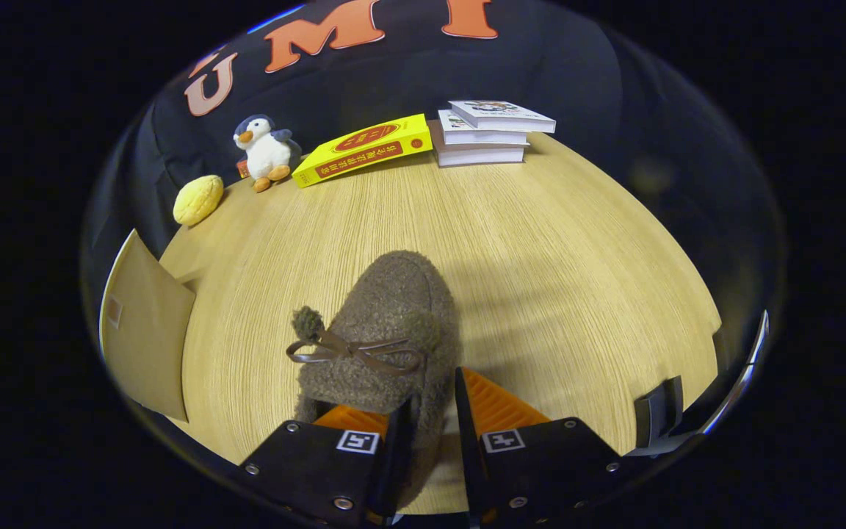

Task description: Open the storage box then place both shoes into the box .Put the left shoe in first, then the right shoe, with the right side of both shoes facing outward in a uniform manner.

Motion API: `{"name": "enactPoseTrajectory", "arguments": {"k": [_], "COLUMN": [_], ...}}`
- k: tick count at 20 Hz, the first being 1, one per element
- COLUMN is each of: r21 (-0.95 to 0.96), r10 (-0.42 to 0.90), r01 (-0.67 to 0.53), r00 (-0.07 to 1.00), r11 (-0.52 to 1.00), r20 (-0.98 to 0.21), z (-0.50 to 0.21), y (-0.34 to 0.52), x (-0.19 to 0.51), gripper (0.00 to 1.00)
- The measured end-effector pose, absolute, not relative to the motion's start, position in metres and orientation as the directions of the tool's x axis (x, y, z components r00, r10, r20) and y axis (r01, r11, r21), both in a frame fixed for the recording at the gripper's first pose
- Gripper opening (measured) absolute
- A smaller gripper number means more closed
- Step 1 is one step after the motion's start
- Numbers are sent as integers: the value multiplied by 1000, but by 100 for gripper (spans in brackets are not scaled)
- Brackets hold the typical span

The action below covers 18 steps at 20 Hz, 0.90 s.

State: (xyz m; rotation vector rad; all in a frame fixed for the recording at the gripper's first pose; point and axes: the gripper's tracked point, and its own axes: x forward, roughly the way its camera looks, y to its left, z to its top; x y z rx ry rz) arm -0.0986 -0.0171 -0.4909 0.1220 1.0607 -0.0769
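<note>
Your tongs (434,411) are closed on the side wall of the fuzzy brown slipper with a thin brown bow (382,330), one finger inside its opening and the other outside. The slipper rests on the pale wood-grain table (540,242), toe pointing to twelve o'clock beyond the fingers. A tan cardboard flap (145,327) lies at nine o'clock.

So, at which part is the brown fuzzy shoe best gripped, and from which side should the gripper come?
The side wall of the brown fuzzy shoe near its opening, coming from the heel end. The gripper already straddles that thin wall, one finger inside and one outside. The toe points away and is too bulky, and the bow is too loose.
</note>
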Motion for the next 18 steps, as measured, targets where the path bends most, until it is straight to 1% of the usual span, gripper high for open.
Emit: {"name": "enactPoseTrajectory", "arguments": {"k": [1, 2, 4, 5, 7, 10, 13, 18], "r21": [55, 48, 36, 44, 51, 46, 90, 132], "r10": [-14, -24, -48, -45, -49, -67, -35, 14], "r01": [126, 134, 164, 175, 202, 226, 229, 180], "r00": [489, 491, 480, 475, 462, 466, 493, 540], "r11": [991, 990, 986, 984, 978, 973, 969, 975], "r20": [-872, -871, -876, -879, -886, -882, -869, -842], "z": [-491, -490, -491, -489, -483, -456, -413, -352], "y": [-19, -21, -27, -27, -27, -23, -3, 46], "x": [-96, -94, -94, -94, -96, -93, -87, -71], "gripper": [31, 29, 20, 9, 5, 5, 5, 5]}}
